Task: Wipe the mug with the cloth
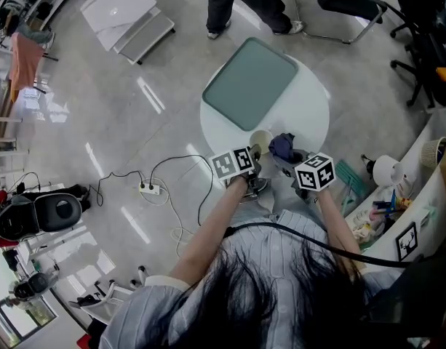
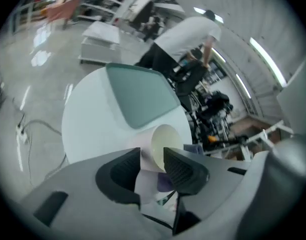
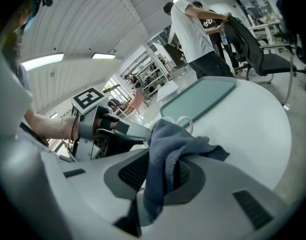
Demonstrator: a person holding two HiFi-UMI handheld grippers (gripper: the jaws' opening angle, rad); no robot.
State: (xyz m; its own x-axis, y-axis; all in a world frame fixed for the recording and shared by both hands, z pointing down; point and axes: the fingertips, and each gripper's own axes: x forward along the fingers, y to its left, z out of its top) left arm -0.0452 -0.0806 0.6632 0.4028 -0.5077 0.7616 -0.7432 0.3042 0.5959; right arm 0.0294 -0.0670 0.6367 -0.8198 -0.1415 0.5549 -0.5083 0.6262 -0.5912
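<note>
The left gripper (image 2: 153, 158) has its jaws apart, with the cream mug (image 2: 166, 143) between them. The right gripper (image 3: 160, 173) clamps a blue cloth (image 3: 168, 143) over the round white table (image 1: 310, 111).

Glossy pale-grey floor (image 1: 99, 122), streaked with bright reflections of overhead lights. In the middle, a round white table (image 1: 310, 122) with a grey-green mat (image 1: 250, 82) on top. On the floor to its left, a white power strip (image 1: 150, 189) with black and white cables looping away. Top left, stacked white panels (image 1: 128, 17); further left, an orange cloth (image 1: 22, 57) draped over a rack. Beyond the table, a person in dark trousers (image 1: 244, 2) standing near a black chair on a chrome frame (image 1: 343, 6); more black office chairs (image 1: 426, 42) at the right edge. Along the right, a white counter (image 1: 426, 217) crowded with small clutter. Overhead, a pale ribbed ceiling with long strip lights (image 3: 43, 61); open shelving (image 3: 153, 71) far off.
</note>
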